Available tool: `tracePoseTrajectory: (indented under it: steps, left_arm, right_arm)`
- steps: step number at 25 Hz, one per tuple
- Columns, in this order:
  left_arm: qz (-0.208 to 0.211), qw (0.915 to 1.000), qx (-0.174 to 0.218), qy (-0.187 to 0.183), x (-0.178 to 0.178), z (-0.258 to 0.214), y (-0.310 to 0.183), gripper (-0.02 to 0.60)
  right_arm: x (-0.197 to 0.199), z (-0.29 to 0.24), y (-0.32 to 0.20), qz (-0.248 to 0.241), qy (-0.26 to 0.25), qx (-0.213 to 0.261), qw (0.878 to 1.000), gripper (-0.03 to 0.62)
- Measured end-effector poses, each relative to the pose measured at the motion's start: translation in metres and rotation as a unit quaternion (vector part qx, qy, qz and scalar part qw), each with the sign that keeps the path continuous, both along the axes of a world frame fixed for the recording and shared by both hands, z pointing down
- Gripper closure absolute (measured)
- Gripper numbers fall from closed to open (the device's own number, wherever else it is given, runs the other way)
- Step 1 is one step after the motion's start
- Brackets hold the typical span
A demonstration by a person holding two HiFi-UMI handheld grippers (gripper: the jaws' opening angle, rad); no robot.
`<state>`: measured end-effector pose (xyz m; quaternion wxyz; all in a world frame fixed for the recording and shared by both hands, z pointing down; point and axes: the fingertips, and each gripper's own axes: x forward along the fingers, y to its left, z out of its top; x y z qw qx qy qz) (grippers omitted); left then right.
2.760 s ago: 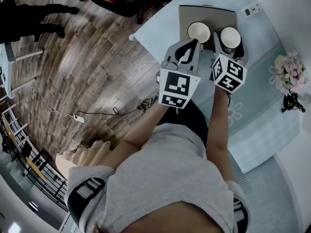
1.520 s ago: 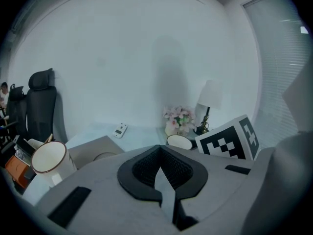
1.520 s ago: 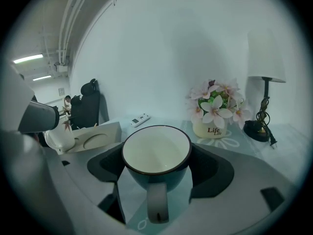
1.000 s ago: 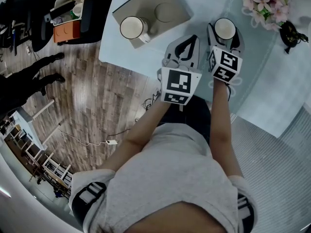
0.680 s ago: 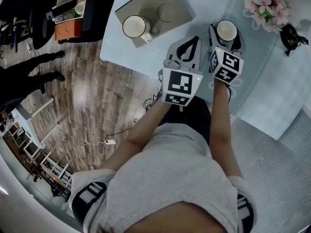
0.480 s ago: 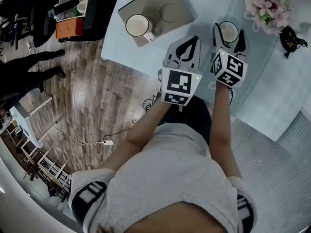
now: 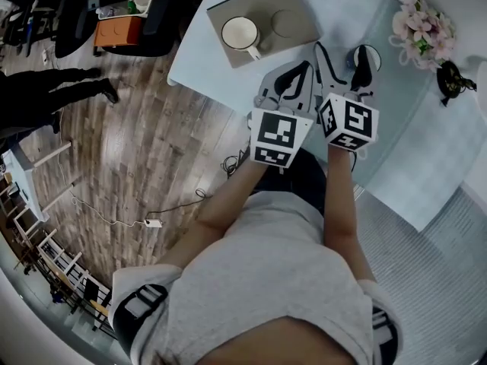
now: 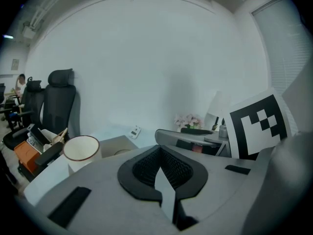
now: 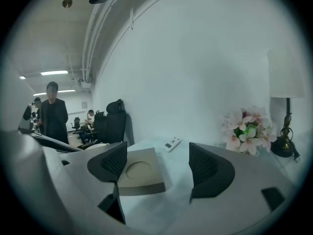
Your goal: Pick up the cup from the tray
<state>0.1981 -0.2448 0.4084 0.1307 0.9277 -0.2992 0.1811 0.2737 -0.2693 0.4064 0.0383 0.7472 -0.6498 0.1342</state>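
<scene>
Your counter [image 7: 346, 2] is pale and fills the top of the head view, with the grey tray [image 7: 259, 6] near its left corner. The left gripper [image 8: 161, 168] hovers over the counter's near edge, its jaws pressed together with nothing between them. The right gripper [image 9: 159, 163] is just beside it, its jaws spread wide and empty, framing the tray's bare round recess [image 9: 137, 169]. Each gripper's cube [image 7: 275, 137] carries black-and-white square markers, with no letters on them. The white cup [image 7: 241, 33] stands upright on the tray's left half, beside that recess and well apart from both grippers. A second cup [image 7: 367, 52] sits on the counter close by your right jaw tip, partly hidden. Pink flowers [image 7: 422, 29] stand to its right. The print on the small remote [image 9: 172, 143] behind the tray is too small to read.
</scene>
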Motion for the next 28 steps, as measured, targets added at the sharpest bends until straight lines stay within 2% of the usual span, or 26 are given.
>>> tracePoseTrajectory:
  steps: [4,9,13,20,28]
  left_arm:
    - [-0.045,0.999,0.001,-0.001,-0.035,-0.002,-0.009,0.577]
    - [-0.112,0.9936,0.008,-0.01,-0.09,-0.002,-0.024,0.577]
    - [-0.161,0.9868,0.011,-0.011,-0.132,-0.006,-0.035,0.577]
    - [-0.224,0.9745,-0.002,-0.004,-0.185,-0.002,-0.043,0.577]
    - [-0.267,0.9635,-0.01,-0.012,-0.219,0.004,-0.05,0.577]
  right_arm:
    - [-0.046,-0.004,-0.02,-0.066,0.015,-0.001,0.998,0.249]
    - [-0.104,-0.007,-0.043,-0.139,0.02,0.003,0.99,0.249]
    - [-0.144,0.005,-0.056,-0.186,0.019,-0.023,0.982,0.247]
    - [-0.175,0.042,-0.075,-0.212,0.036,-0.078,0.974,0.241]
    - [-0.182,0.058,-0.103,-0.213,0.042,-0.101,0.971,0.235]
